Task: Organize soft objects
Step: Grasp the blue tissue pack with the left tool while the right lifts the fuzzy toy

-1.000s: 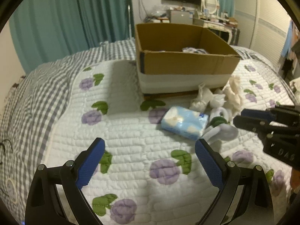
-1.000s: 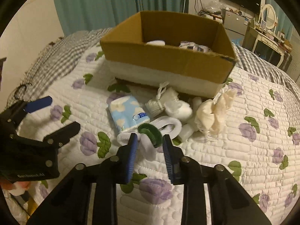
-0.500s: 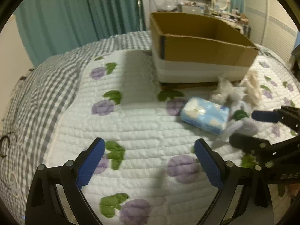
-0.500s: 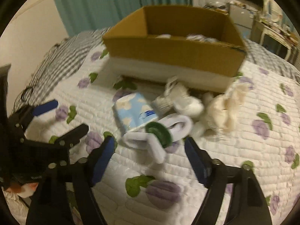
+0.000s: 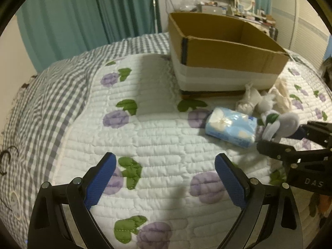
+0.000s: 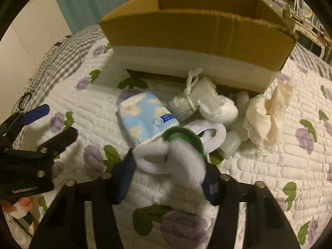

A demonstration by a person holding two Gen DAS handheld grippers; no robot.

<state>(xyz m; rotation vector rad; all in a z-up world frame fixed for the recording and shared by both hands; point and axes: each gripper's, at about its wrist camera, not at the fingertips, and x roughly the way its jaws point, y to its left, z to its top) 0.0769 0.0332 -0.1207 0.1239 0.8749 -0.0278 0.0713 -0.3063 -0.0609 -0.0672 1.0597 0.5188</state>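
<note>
We have the fluffy white-and-green plush piece (image 6: 178, 151) sitting between the blue pads of the right gripper (image 6: 166, 178), whose jaws are drawn in on its fuzzy white body — whether they have fully pinched it or are only bracketing it we cannot tell for sure, since the fur hides the contact. Its looped white parts and green ring trail forward from the fingers, so its long axis runs roughly away from the gripper toward the cardboard box (image 6: 197, 27). That is the relation that matters to us: the box stands straight ahead of the right gripper and above the level of the plush piece, its near wall facing us, so we judge the coming move to be a lift up and forward over that wall. The blue tissue pack (image 6: 145, 116) lies just beside the plush piece on the left, touching or nearly touching it, and the bundled white socks (image 6: 191, 101) and the cream cloth (image 6: 267, 112) lie near the foot of the box. The left gripper (image 5: 164, 182) hangs spread wide over bare quilt (image 5: 145, 137), holding nothing — the tissue pack (image 5: 230, 128) lies ahead of it and to its right, nearer the right gripper, so the right hand is the one placed to act.
</note>
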